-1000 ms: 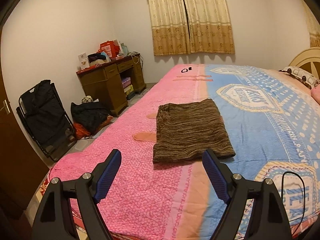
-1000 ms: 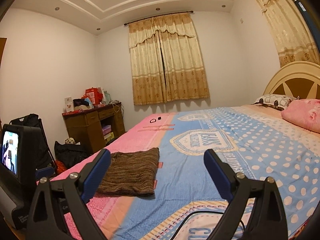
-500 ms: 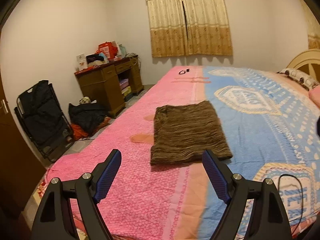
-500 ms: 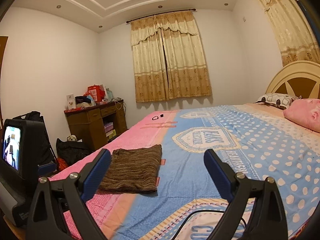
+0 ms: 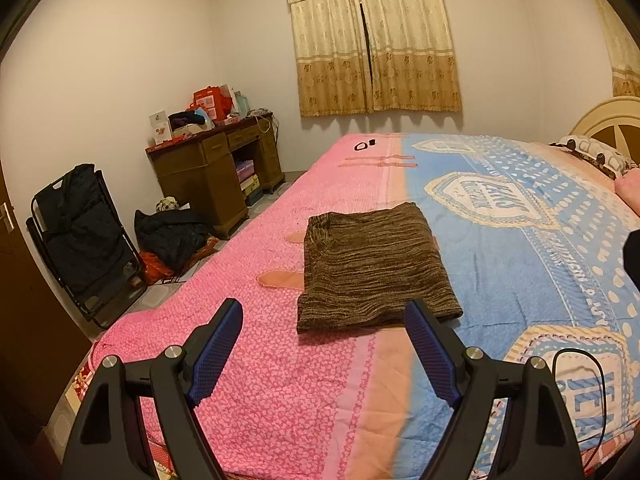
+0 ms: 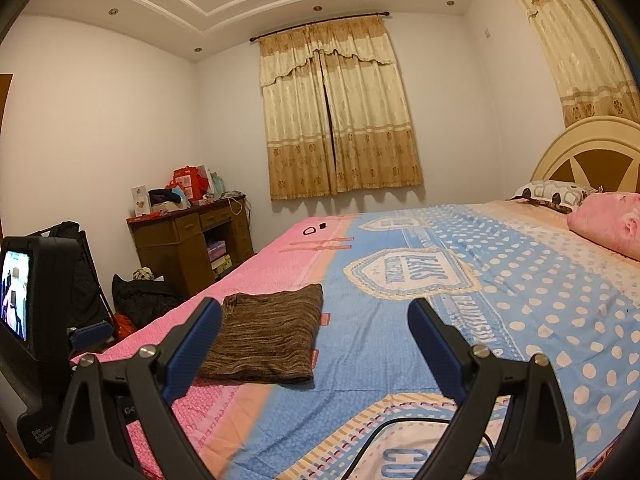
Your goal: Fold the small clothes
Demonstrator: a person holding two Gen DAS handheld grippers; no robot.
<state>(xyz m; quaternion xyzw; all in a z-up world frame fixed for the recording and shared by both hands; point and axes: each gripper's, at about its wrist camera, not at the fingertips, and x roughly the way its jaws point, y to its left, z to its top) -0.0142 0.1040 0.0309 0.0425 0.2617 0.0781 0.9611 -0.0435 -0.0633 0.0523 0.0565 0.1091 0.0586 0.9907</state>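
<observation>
A brown striped knit garment [image 5: 372, 268] lies folded into a flat rectangle on the pink and blue bedspread [image 5: 280, 360]. My left gripper [image 5: 324, 320] hangs open in the air just short of the garment's near edge, nothing between its blue pads. In the right wrist view the same garment [image 6: 264, 336] lies ahead and to the left on the bedspread [image 6: 400, 360]. My right gripper [image 6: 314, 320] is open and empty over the blue half of the bed. The left gripper's black body with a small screen [image 6: 36, 320] stands at the left edge.
A black cable [image 5: 592, 380] loops on the bed's near right corner. Pillows [image 6: 608, 220] lie by the headboard [image 6: 588, 156]. A small black ring [image 5: 362, 146] lies at the bed's far side. A wooden desk [image 5: 216, 172], a folding chair [image 5: 80, 240] and bags [image 5: 172, 236] stand left of the bed.
Both views have shifted only slightly; the garment lies as before and both grippers stay open.
</observation>
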